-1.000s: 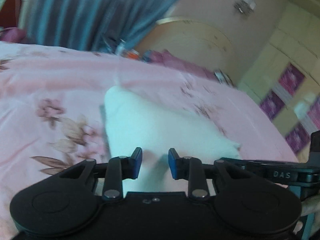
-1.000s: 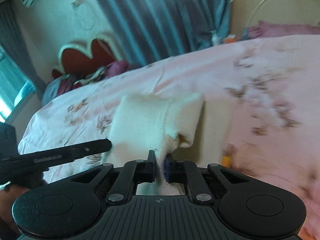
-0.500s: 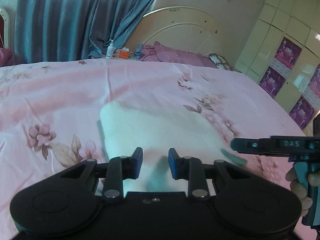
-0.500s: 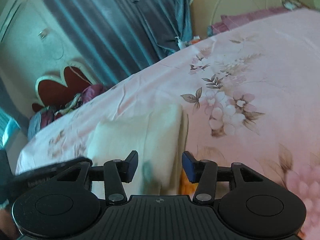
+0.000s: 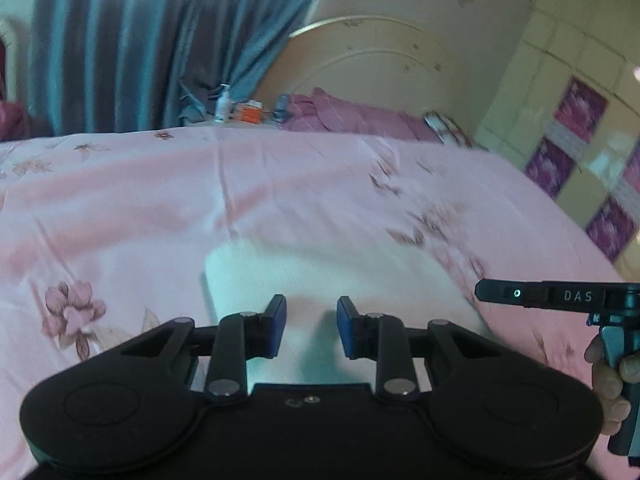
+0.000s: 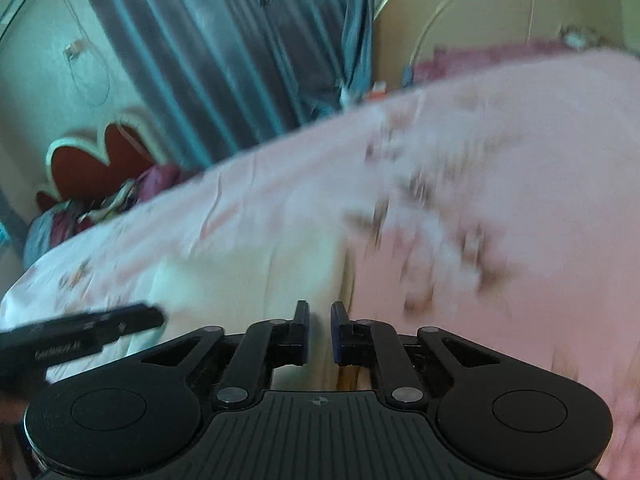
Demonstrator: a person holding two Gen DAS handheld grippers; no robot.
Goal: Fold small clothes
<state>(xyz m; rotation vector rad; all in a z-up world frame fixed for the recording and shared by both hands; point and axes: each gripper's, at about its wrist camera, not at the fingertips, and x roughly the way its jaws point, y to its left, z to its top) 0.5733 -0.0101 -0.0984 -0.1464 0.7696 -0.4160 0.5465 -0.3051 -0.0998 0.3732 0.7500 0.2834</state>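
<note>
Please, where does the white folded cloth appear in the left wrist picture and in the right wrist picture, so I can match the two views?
Left wrist: the white folded cloth lies low in the centre, just beyond the left gripper.
Right wrist: it lies lower left of centre, blurred, ahead of the right gripper.
Shared landmark: the blue curtain behind the bed.

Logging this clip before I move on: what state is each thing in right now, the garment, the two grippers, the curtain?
Garment: folded into a compact block, lying flat on the bedspread, held by neither gripper.
Left gripper: open, empty, just above the garment's near edge.
Right gripper: jaws narrowly apart, nothing between them; view blurred.
Curtain: drawn shut.
</note>
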